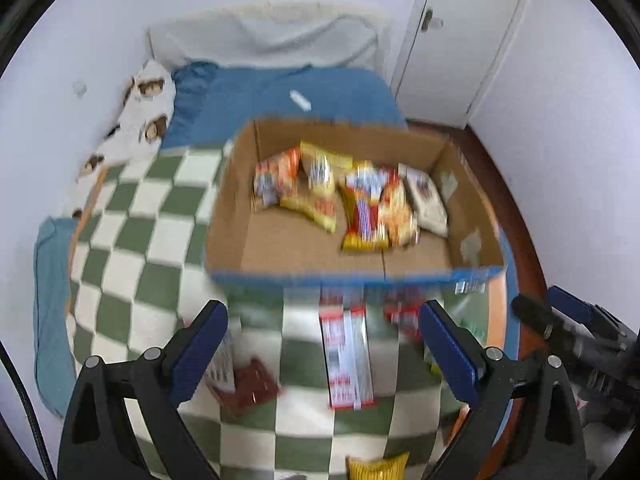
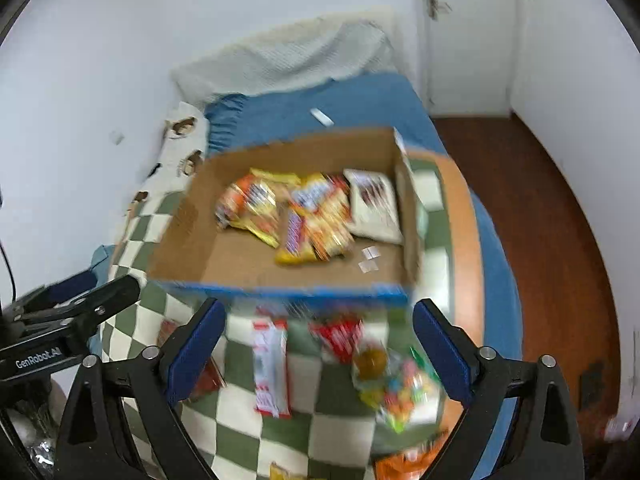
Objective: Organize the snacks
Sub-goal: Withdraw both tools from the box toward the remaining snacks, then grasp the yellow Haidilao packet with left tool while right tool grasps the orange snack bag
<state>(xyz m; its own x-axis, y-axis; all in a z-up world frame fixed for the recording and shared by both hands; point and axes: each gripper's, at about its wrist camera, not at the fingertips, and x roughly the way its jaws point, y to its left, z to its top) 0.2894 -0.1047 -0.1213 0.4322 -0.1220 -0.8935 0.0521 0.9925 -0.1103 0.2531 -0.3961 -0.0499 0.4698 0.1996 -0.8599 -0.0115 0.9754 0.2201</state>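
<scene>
A: Describe the surface.

B: A bed with a green-and-white checked blanket (image 1: 132, 240) spread over a blue sheet (image 1: 280, 96), set against white walls; a white door (image 1: 472, 32) stands beyond the far corner.

A: Where is the container?

B: An open cardboard box (image 1: 280, 240) with a blue front rim sits on the blanket toward its far edge. Several yellow, orange and red snack packets (image 1: 332, 196) lie in the box's far half. A white packet (image 1: 426, 198) lies against its right wall.

A: What lies loose?

B: In front of the box, on the blanket: a long red-and-white packet (image 1: 346, 360), a dark red packet (image 1: 250, 390), a red packet (image 2: 340, 338) and a clear bag of coloured sweets (image 2: 404, 392) near the blanket's right edge. Motion blur hides the labels.

A: State of the left gripper?

B: The left gripper (image 1: 324, 348) stands with jaws wide apart above the loose packets, nothing between the pads.

A: And the right gripper?

B: The right gripper (image 2: 320, 346) likewise has its jaws spread and holds nothing.
</scene>
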